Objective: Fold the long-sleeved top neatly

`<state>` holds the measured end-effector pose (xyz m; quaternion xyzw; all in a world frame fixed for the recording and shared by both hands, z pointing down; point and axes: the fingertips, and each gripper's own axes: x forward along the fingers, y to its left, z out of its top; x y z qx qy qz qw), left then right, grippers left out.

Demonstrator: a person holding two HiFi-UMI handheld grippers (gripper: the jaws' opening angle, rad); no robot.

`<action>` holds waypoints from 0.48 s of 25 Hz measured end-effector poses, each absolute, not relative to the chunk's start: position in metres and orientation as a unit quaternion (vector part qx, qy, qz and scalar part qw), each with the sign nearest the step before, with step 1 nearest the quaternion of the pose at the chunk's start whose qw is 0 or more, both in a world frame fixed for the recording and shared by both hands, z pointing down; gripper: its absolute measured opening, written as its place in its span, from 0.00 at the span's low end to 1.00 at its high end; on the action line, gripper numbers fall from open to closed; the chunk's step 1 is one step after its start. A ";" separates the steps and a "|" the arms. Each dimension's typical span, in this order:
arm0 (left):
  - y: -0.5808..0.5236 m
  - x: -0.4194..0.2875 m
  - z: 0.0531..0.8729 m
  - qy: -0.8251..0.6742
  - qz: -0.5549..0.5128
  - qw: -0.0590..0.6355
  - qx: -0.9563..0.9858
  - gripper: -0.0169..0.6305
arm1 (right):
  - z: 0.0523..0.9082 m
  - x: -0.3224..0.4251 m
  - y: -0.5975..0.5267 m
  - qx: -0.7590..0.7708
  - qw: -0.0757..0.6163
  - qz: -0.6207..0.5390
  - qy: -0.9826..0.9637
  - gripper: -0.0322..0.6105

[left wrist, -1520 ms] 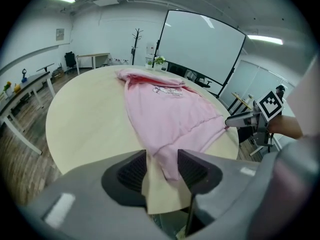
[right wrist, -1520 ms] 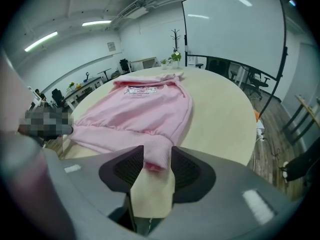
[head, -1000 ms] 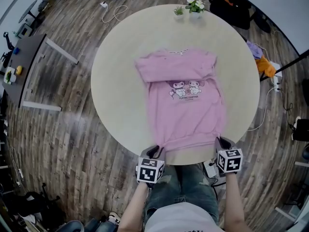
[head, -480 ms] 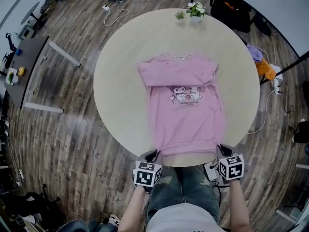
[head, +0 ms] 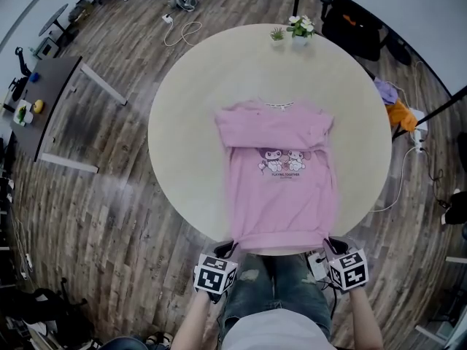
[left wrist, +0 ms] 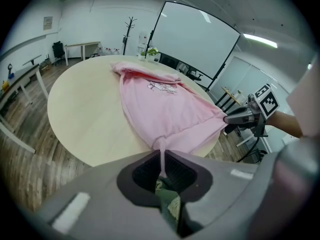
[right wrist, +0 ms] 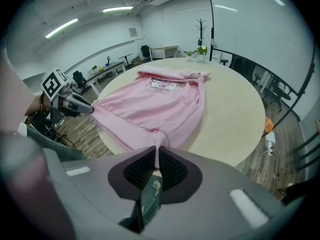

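Two corners of the top (head: pixel 281 195) hide inside left gripper (head: pixel 229 247), right gripper (head: pixel 330 244).

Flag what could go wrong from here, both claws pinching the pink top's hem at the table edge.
The left claw has just been closing on a thin pinch of hem on the pink top; the right claw grips equally little. Either corner could slip when lifted.
That hem sits at the table edge; slack could drop it off.
The sleeves folded across the chest may unfold if dragged.
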<state>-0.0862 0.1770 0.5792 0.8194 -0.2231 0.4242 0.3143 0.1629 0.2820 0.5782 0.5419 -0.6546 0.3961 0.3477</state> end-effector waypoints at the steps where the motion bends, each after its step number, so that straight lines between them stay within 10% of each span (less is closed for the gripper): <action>1: 0.178 -0.087 0.577 -0.220 0.425 0.312 0.821 0.24 | 0.575 0.161 0.283 0.538 0.350 0.394 -0.658 0.11; 12: 0.199 -0.096 0.543 -0.165 0.457 0.270 0.831 0.24 | 0.546 0.138 0.303 0.471 0.390 0.389 -0.689 0.11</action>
